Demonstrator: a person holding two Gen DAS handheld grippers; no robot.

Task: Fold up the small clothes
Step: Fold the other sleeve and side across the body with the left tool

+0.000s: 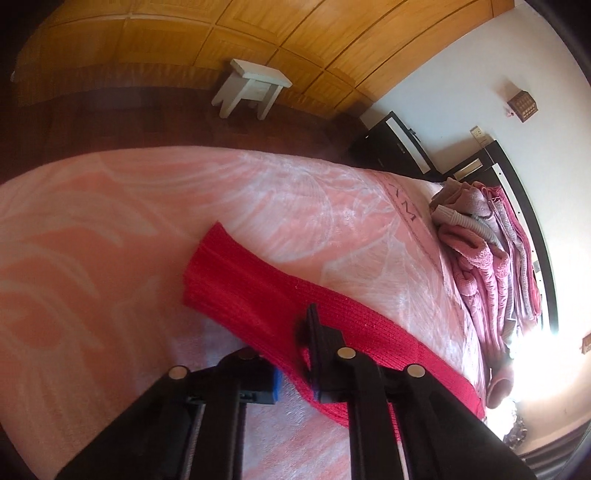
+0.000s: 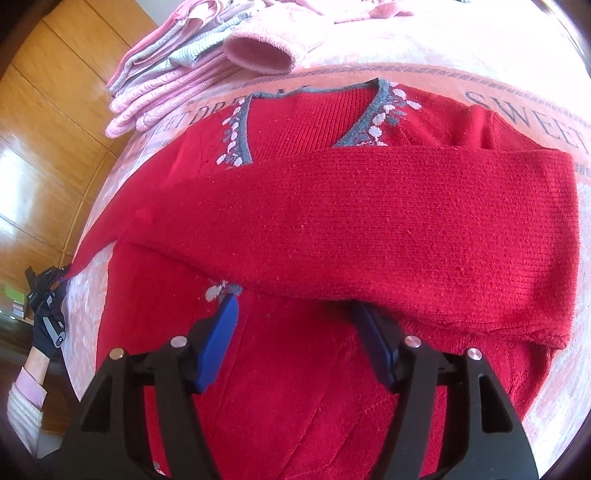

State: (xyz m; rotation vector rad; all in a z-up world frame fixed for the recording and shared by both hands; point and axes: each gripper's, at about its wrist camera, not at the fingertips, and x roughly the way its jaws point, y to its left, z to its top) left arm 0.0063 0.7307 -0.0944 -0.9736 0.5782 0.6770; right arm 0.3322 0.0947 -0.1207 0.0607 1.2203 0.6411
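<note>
A red knit sweater [image 2: 332,229] with a grey patterned V-neck lies flat on the pink blanket [image 2: 461,48], one sleeve folded across its chest. My right gripper [image 2: 291,310] hovers open over the sweater's lower body, blue pads wide apart, tips at the folded sleeve's lower edge. In the left wrist view the sweater [image 1: 258,291] runs as a red band across the bed, and my left gripper [image 1: 293,365] is shut on its edge. The right wrist view shows that left gripper [image 2: 51,280] at the far left, with the cloth pulled to a point in it.
A stack of folded pink and grey clothes [image 1: 487,258] [image 2: 177,66] sits by the headboard. A white stool [image 1: 251,88] stands on the dark floor before wooden wardrobe doors [image 1: 258,33]. A dark nightstand [image 1: 391,147] is beside the bed. A gloved hand [image 2: 48,328] holds the left gripper.
</note>
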